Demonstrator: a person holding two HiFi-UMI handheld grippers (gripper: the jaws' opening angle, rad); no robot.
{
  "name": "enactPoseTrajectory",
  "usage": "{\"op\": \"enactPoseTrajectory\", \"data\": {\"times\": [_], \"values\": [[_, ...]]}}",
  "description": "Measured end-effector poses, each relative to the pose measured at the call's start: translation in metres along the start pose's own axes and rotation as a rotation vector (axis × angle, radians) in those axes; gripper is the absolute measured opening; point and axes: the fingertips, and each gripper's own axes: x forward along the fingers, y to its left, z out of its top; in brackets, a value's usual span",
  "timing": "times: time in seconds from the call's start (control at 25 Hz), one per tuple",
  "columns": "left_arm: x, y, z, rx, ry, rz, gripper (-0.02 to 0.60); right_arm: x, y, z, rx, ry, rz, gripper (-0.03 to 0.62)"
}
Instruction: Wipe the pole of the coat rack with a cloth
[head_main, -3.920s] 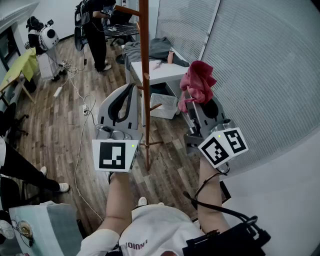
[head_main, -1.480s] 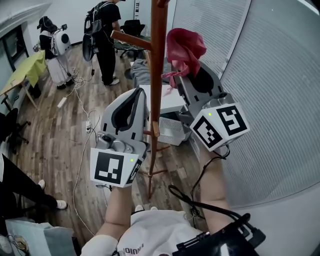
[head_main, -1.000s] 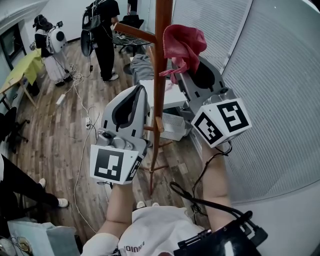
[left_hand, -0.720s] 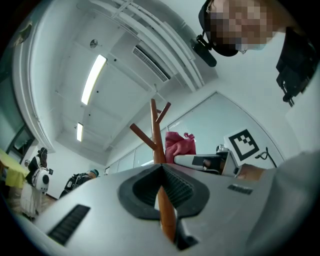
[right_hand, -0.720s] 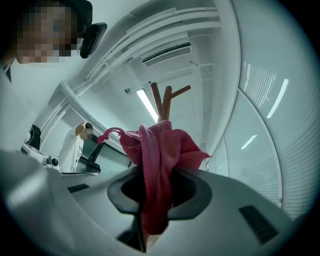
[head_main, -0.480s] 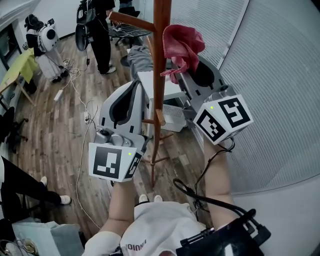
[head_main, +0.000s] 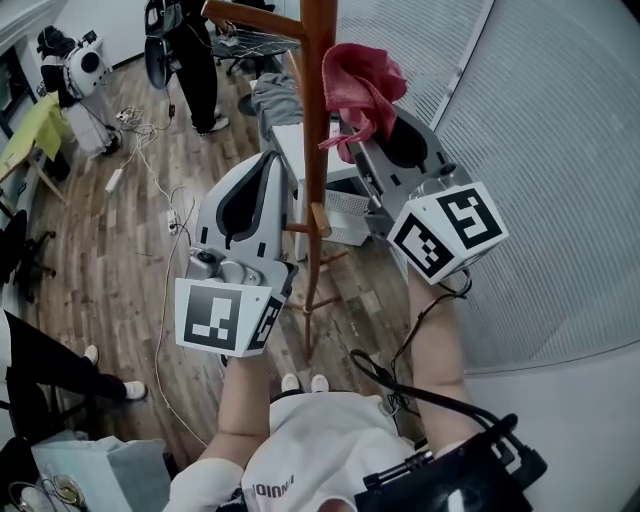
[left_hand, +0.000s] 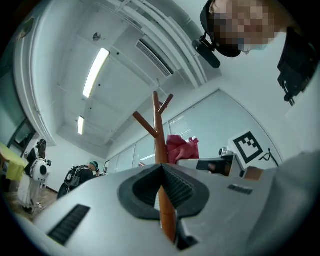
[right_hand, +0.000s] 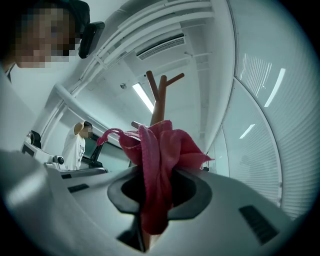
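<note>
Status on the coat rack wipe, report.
Left gripper shut on pole. Right gripper shut on cloth, cloth beside pole, contact unclear. Side peg lower down.

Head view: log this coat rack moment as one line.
left gripper: shut on pole | right gripper: shut on red cloth | red cloth beside pole, contact unclear

Even, bright indoor light from ceiling strip lights, strong fisheye bending at edges, soft near-field blur.
</note>
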Motion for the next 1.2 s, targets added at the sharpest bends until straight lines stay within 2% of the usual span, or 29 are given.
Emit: {"op": "enactPoseTrajectory", "data": {"times": [0.4, 0.6, 0.84, 1.04, 1.2], "values": [[-0.008, 0.001, -0.024, -0.065, 0.012, 0.011, 0.014, -0.007, 0.001, -0.020, 0.023, 0.035, 0.001, 0.098], [-0.006, -0.002, -0.020, -0.032, 0.049, -0.006, 0.014, -0.010, 0.004, -0.031, 0.032, 0.062, 0.001, 0.098], [-0.009, -0.005, -0.029, -0.037, 0.076, -0.008, 0.014, -0.016, 0.003, -0.047, 0.067, 0.091, 0.003, 0.098], [-0.020, -0.001, -0.051, -0.100, 0.070, 0.018, 0.014, -0.018, 0.003, -0.058, 0.080, 0.115, -0.006, 0.098], [-0.014, -0.003, -0.043, -0.046, 0.098, 0.000, 0.014, -0.018, 0.003, -0.065, 0.092, 0.133, -0.005, 0.098]]}}
